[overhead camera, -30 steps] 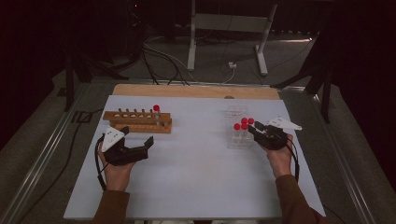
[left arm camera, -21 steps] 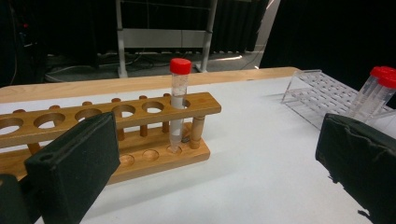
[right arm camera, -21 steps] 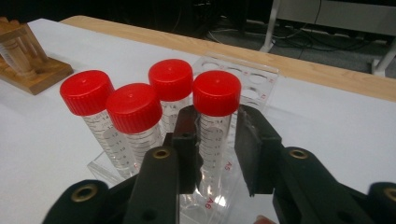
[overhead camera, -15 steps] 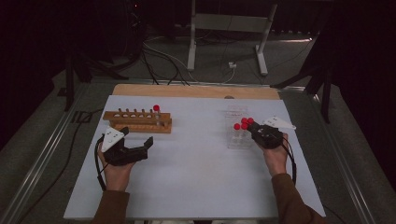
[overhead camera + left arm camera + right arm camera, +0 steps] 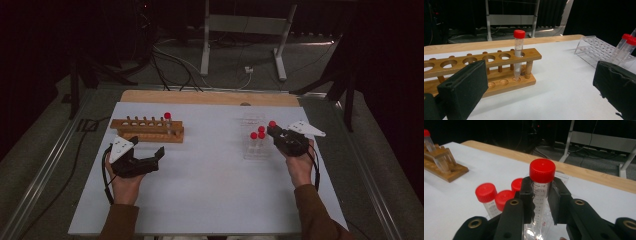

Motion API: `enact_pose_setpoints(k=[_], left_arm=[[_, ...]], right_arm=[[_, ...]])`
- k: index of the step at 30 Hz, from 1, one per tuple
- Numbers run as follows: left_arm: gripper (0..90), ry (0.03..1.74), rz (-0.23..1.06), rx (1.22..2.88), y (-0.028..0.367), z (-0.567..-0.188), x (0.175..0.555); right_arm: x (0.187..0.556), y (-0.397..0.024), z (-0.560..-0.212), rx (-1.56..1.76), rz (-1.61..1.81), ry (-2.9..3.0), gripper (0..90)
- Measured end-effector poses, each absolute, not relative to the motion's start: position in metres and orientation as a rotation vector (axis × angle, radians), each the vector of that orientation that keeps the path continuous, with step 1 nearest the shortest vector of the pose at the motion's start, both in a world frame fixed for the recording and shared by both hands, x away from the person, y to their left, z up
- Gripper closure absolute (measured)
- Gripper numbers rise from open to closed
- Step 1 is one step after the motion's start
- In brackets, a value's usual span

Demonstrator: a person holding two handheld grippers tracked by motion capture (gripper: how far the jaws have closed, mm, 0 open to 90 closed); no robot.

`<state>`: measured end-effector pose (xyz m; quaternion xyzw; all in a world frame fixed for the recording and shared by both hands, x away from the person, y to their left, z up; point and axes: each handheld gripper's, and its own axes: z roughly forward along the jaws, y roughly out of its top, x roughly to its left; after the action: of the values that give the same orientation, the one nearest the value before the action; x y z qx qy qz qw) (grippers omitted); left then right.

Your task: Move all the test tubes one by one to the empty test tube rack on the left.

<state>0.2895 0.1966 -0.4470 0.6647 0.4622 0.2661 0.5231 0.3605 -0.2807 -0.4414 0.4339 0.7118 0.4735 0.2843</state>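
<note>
my right tongs (image 5: 541,202) are clenched on a red-capped tube (image 5: 541,187) at frame centre, over the clear rack (image 5: 254,145). lifted crooked, it could snag the rack or knock neighbouring tubes (image 5: 495,200). my left tongs (image 5: 150,162) rest released, lower left.

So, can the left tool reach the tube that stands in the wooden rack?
Probably yes. The left tool is open, and bare table lies between it and the tube, which stands upright in the wooden rack.
</note>
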Motion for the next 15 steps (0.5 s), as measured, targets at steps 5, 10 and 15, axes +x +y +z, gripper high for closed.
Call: enact_pose_setpoints(k=[5, 10, 15], left_arm=[[0.7, 1.104, 0.639, 1.592, 0.196, -0.447, 0.289], [0.7, 1.099, 0.635, 1.592, 0.195, -0.446, 0.289], [0.7, 1.092, 0.632, 1.595, 0.192, -0.445, 0.288]], right_arm=[[0.356, -0.283, -0.434, 1.151, 1.284, 1.887, 74.5], [0.351, -0.285, -0.426, 1.129, 1.298, 1.874, 74.5], [0.345, -0.287, -0.419, 1.117, 1.308, 1.88, 74.5]])
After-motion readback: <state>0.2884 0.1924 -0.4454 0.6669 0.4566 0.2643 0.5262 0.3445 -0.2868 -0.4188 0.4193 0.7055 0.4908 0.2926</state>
